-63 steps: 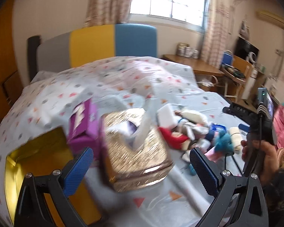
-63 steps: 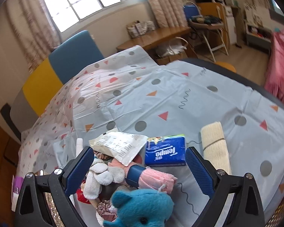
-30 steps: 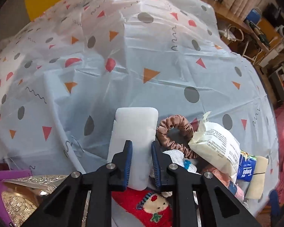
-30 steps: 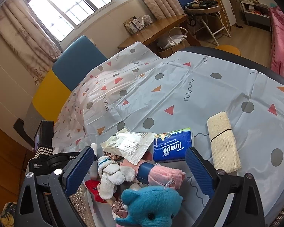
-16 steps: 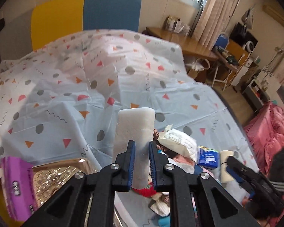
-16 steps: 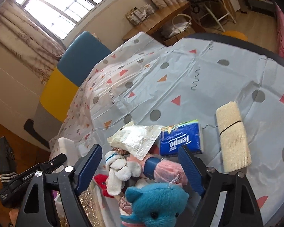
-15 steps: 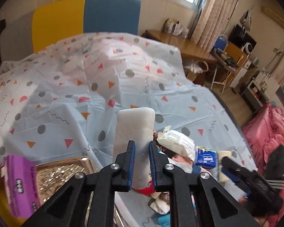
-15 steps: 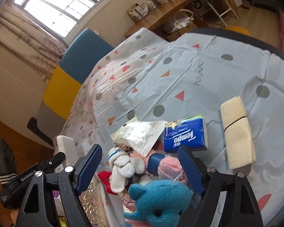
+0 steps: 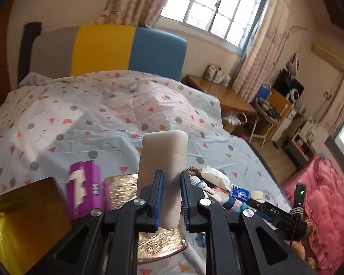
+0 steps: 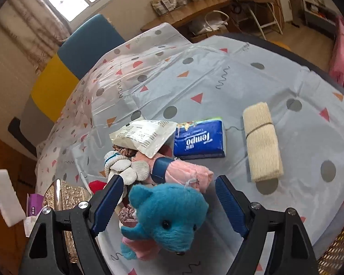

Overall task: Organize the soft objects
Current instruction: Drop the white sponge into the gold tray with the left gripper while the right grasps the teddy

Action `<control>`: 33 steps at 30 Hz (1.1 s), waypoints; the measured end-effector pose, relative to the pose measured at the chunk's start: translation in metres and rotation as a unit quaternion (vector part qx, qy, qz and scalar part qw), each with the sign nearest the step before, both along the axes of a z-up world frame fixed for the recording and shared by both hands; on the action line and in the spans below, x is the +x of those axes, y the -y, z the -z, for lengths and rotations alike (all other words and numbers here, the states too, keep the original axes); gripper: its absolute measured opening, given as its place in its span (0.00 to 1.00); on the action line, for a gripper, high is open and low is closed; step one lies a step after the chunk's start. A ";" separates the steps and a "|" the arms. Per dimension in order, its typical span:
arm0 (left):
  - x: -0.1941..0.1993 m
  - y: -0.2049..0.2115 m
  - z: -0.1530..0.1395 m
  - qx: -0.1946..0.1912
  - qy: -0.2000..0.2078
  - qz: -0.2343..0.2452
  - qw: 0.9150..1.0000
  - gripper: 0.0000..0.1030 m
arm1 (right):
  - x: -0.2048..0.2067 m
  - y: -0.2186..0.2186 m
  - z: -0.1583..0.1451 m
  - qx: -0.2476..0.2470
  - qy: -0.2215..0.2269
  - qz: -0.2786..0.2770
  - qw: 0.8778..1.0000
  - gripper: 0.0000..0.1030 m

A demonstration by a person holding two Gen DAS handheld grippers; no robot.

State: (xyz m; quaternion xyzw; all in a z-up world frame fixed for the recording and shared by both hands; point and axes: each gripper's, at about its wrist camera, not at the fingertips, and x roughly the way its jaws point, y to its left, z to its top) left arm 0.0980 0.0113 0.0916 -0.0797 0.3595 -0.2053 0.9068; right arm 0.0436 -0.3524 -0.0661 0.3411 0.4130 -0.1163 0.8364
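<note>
Sponge (image 9: 162,158): one, clenched in left claw (image 9: 170,200); right claw (image 10: 169,204) released over one blue plush (image 10: 169,215).

Both wrist views look obliquely down over the patterned tablecloth (image 9: 98,123), sharing the blue tissue pack (image 10: 199,139).

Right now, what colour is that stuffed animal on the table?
Teal blue; the stuffed animal shows best in the right wrist view.

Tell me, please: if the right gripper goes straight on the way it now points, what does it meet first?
Most likely the blue plush toy. It lies between the open jaws of the right gripper, directly ahead and not yet touched. Depth is hard to judge, but nothing seems to stand before it.
</note>
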 end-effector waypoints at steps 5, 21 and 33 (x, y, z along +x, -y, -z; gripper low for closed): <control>-0.025 -0.087 0.000 -0.029 0.012 -0.084 0.996 0.14 | 0.004 -0.009 0.022 0.047 -0.029 -0.019 0.998 0.82; -0.009 -0.213 0.149 -0.082 -0.155 -0.234 0.956 0.15 | 0.019 -0.028 0.046 0.033 -0.092 -0.067 0.993 0.56; 0.056 -0.183 0.160 -0.054 -0.174 -0.246 0.952 0.48 | 0.025 -0.046 0.030 -0.051 -0.078 -0.103 0.990 0.53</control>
